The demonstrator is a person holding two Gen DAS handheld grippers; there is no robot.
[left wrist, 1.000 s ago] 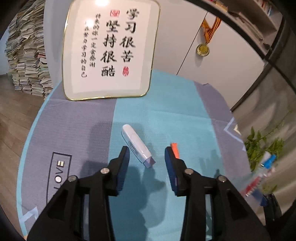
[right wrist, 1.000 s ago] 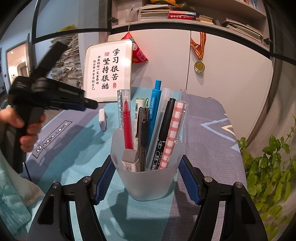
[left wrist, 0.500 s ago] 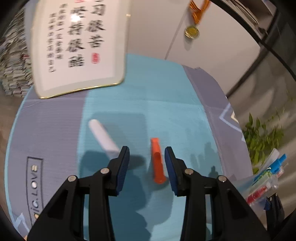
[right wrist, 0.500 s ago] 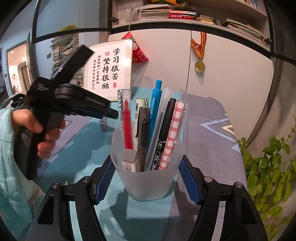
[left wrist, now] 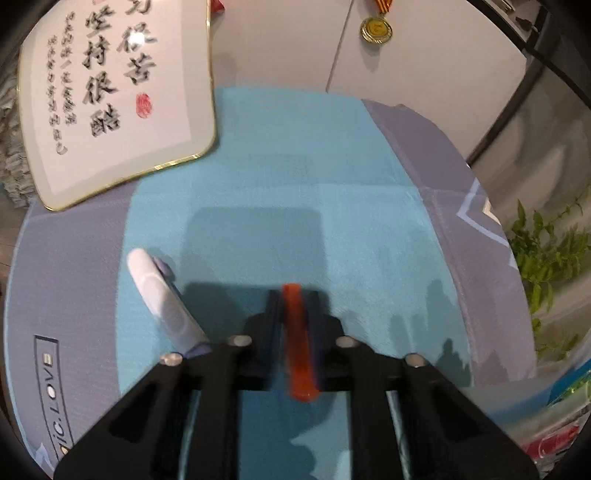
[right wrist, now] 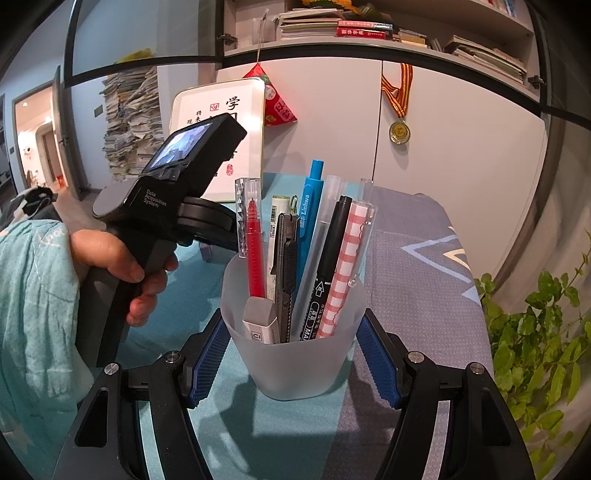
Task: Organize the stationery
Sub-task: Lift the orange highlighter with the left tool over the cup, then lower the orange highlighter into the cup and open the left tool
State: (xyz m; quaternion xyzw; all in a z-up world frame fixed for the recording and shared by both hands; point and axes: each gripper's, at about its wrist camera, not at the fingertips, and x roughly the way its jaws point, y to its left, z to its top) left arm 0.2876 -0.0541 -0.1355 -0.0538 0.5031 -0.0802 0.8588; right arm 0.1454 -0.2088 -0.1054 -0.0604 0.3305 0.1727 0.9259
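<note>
In the left wrist view my left gripper [left wrist: 294, 299] is shut on an orange pen-like stick [left wrist: 297, 339] that lies lengthwise between its fingers on the blue cloth. A white correction-tape-like tube [left wrist: 160, 299] lies on the cloth just left of it. In the right wrist view my right gripper [right wrist: 291, 350] holds a frosted plastic cup [right wrist: 295, 365] between its blue pads; the cup stands on the cloth and holds several pens, a cutter and an eraser. The left gripper's handle and the hand on it [right wrist: 155, 236] are left of the cup.
A framed calligraphy board [left wrist: 110, 96] leans at the back left of the table. A medal [left wrist: 376, 27] hangs on the white cabinet behind. A green plant [right wrist: 535, 332] stands off the table's right edge. The cloth-covered table [left wrist: 332, 177] ends near the cabinet.
My left gripper moved right from the white tube to the orange stick and closed on it. The right gripper and cup stayed still.
</note>
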